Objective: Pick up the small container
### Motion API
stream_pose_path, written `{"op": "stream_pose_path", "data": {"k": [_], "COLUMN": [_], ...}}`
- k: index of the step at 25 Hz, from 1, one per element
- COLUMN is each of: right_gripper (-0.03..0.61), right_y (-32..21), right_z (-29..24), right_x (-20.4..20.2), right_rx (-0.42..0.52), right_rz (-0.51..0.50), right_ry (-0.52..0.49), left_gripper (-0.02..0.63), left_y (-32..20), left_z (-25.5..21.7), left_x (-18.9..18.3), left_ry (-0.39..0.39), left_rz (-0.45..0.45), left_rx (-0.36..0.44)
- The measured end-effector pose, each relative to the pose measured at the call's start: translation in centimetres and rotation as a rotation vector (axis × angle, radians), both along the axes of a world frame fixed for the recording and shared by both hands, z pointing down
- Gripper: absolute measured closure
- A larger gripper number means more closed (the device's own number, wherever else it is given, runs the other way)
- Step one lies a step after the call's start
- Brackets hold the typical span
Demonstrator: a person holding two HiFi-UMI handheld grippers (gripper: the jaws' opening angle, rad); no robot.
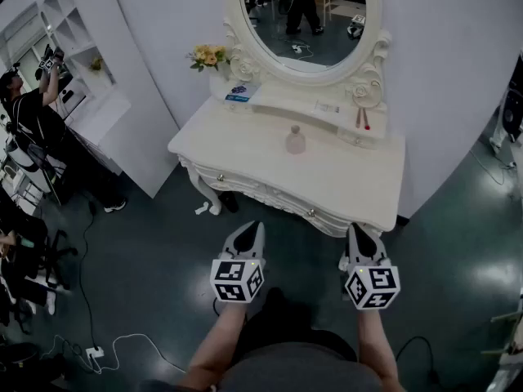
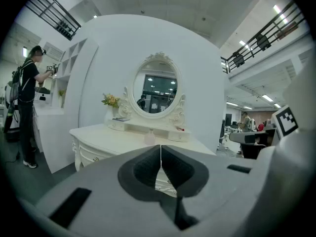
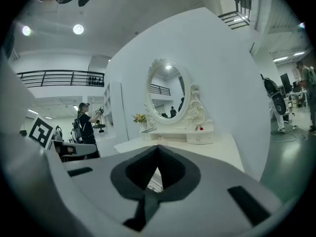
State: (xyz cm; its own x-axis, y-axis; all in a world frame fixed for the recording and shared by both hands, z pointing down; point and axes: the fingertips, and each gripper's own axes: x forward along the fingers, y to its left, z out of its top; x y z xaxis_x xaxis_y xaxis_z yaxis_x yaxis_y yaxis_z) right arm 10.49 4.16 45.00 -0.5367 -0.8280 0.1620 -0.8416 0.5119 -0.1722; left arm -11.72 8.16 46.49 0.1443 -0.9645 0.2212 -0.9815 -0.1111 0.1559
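Observation:
A small pale pink container [image 1: 296, 140] with a round stopper stands upright near the middle of the white dressing table [image 1: 245, 162]. It also shows as a small bottle [image 2: 149, 138] past the left jaw tips. My left gripper [image 1: 251, 231] and right gripper [image 1: 357, 233] hover side by side above the floor, short of the table's front edge. Both are shut with nothing between the jaws. In the left gripper view the jaw tips [image 2: 160, 146] meet; in the right gripper view the tips [image 3: 158, 147] meet too.
An oval mirror [image 1: 309, 19] stands at the back of the table, with yellow flowers [image 1: 208, 55] at its left and a small red item [image 1: 364, 123] at its right. White shelving [image 1: 78, 47] and a person [image 1: 24, 113] are at the left. Cables [image 1: 122, 345] lie on the dark floor.

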Motion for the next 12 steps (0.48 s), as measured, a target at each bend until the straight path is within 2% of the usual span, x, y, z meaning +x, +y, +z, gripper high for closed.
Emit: {"op": "stream_pose_path", "data": {"k": [12], "right_gripper": [0.575], "right_y": [0.40], "right_z": [-0.46], "right_x": [0.26], "right_rx": [0.017], "right_rz": [-0.023], "right_ry": [-0.020], "left_gripper": [0.606], "left_y": [0.37], "left_z": [-0.31], "left_x": [0.48], "left_ry": [-0.003], "left_rz": [-0.011], "left_rx": [0.010]}}
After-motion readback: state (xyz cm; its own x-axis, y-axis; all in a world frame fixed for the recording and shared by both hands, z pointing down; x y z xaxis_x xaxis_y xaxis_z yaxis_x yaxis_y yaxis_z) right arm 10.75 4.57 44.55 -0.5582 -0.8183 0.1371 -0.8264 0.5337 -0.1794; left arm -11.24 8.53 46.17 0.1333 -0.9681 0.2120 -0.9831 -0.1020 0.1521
